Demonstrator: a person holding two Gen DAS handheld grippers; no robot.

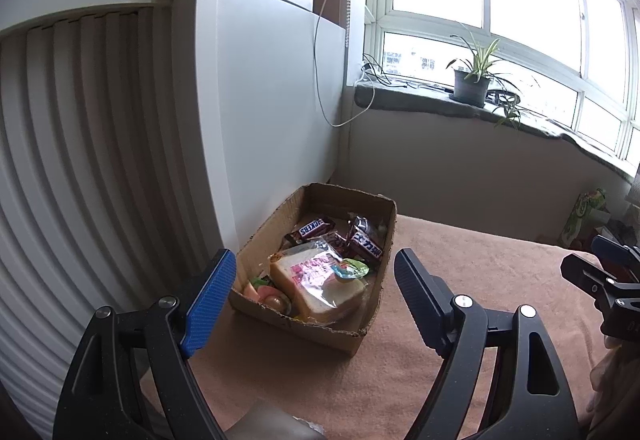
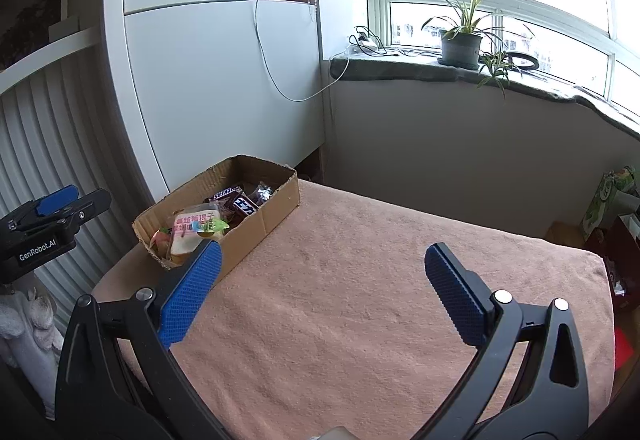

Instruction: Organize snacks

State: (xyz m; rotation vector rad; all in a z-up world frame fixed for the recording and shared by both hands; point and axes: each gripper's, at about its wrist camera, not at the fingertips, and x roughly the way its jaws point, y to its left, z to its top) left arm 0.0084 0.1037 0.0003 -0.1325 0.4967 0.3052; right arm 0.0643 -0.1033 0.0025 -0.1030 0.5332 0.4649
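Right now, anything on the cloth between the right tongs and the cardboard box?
Nothing. In the right wrist view, only bare pink cloth lies between the open right tongs and the cardboard box.

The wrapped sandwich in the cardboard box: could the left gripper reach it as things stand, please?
Probably yes: the left gripper has open, empty jaws, and the clear-wrapped white-bread sandwich lies uncovered atop the open brown cardboard box.
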